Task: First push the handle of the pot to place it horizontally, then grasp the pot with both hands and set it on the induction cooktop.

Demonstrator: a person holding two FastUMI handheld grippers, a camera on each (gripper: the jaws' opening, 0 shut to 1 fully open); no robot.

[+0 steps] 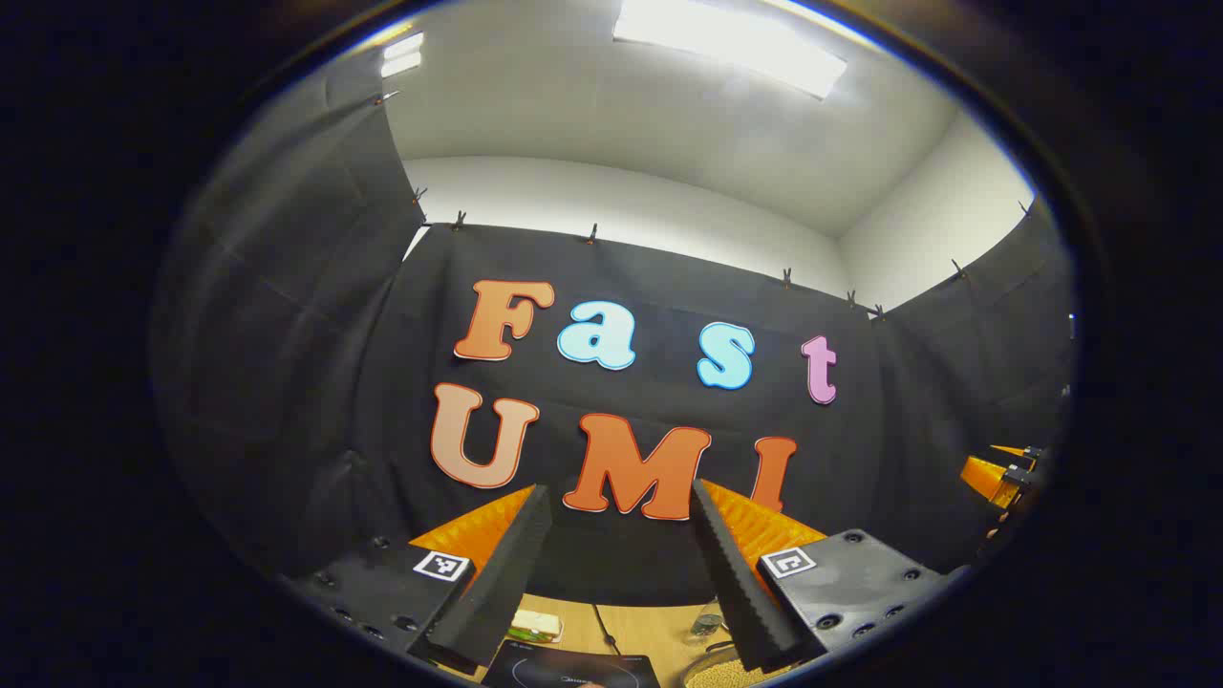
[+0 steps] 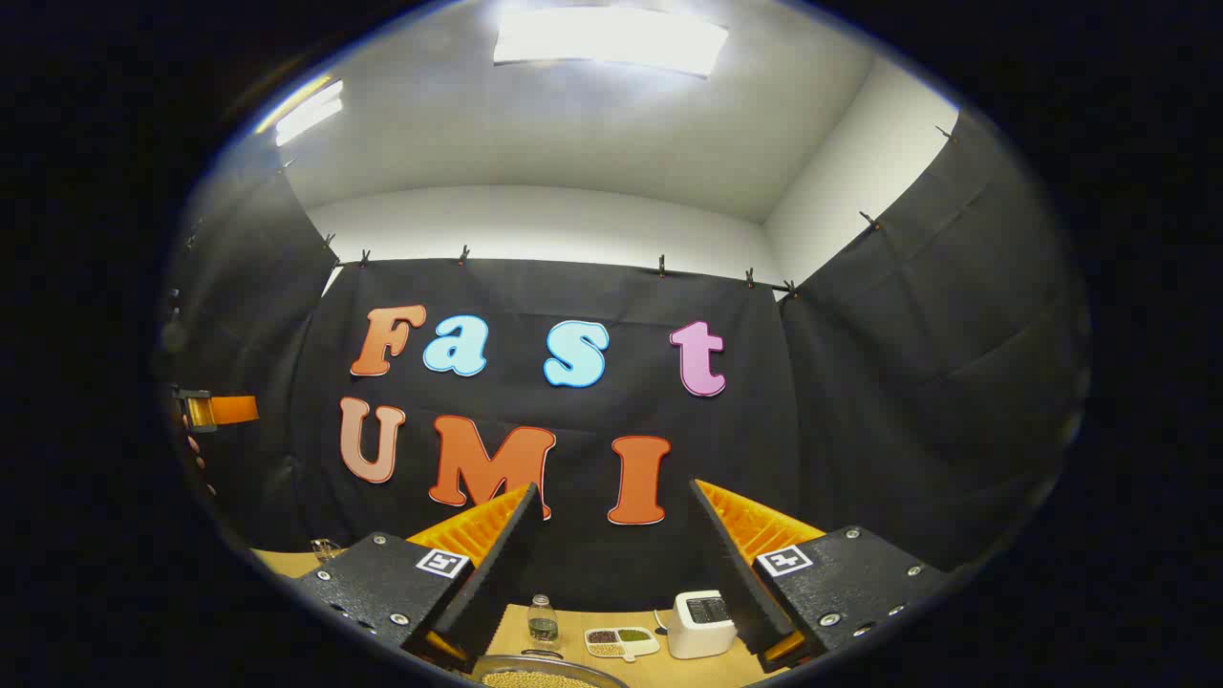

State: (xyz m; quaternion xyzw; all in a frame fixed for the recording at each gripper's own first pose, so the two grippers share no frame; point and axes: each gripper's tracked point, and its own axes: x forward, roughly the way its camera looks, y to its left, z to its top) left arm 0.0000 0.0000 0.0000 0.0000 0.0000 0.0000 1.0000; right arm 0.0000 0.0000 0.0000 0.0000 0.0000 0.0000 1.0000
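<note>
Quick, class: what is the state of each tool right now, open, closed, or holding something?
Left tool: open, holding nothing.
Right tool: open, holding nothing.

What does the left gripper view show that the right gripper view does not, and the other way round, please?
Left gripper view: the dark induction cooktop low between its fingers, and the right gripper at the far right edge. Right gripper view: a white appliance on the wooden table, and the left gripper at the left edge. Both: the table, part of the pot at the bottom, and an open pair of fingers raised toward the booth wall.
</note>
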